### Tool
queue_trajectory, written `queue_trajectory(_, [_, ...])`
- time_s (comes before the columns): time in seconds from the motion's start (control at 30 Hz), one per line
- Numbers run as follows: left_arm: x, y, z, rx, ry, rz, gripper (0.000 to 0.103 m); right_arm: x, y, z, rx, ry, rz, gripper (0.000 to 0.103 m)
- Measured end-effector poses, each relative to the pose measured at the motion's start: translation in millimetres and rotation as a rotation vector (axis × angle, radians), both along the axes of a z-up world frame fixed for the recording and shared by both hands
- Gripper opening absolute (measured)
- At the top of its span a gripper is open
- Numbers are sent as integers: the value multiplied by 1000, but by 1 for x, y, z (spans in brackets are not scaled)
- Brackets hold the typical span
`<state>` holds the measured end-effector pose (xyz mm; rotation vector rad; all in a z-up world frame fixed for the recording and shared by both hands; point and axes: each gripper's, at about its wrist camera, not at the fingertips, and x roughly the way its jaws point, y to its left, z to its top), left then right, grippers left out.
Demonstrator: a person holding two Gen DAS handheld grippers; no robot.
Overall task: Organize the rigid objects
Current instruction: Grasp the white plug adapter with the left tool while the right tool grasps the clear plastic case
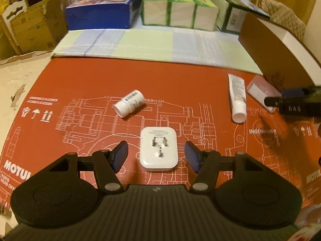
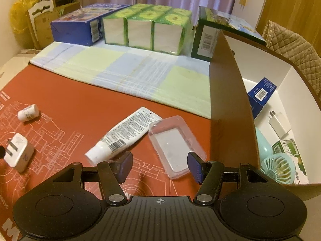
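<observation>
1. Between our left tongs (image 1: 156, 156) we see the white plug (image 1: 158, 149); the tongs stand wide and do not touch it.
2. Past them lies a small white bottle (image 1: 129, 103).
3. Our right tongs (image 2: 160, 165) are wide too, holding nothing.
4. Just ahead lie a clear case (image 2: 176, 146) and a white tube (image 2: 124, 134).
5. Beside them, at the right, stands the brown box (image 2: 228, 110).
</observation>
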<state>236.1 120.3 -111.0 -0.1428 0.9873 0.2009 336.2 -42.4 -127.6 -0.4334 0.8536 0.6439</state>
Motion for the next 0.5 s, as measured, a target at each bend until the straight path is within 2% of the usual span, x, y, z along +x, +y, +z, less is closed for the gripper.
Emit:
queue_trajectory(0.17, [14, -5, -14, 56, 19, -40, 55, 8, 7, -6, -23, 3, 1, 57])
queue_trajectory(0.2, [17, -5, -16, 62, 27, -49, 51, 11, 8, -7, -27, 5, 1, 57])
queue_trajectory(0.23, [20, -6, -19, 64, 37, -62, 48, 13, 9, -8, -31, 6, 1, 57])
queue_trajectory(0.33, [29, -6, -29, 70, 82, -79, 46, 19, 12, -10, -36, 14, 2, 57])
queue_trajectory(0.5, [39, -4, -32, 62, 93, -87, 45, 30, 18, -13, -49, 25, 7, 57])
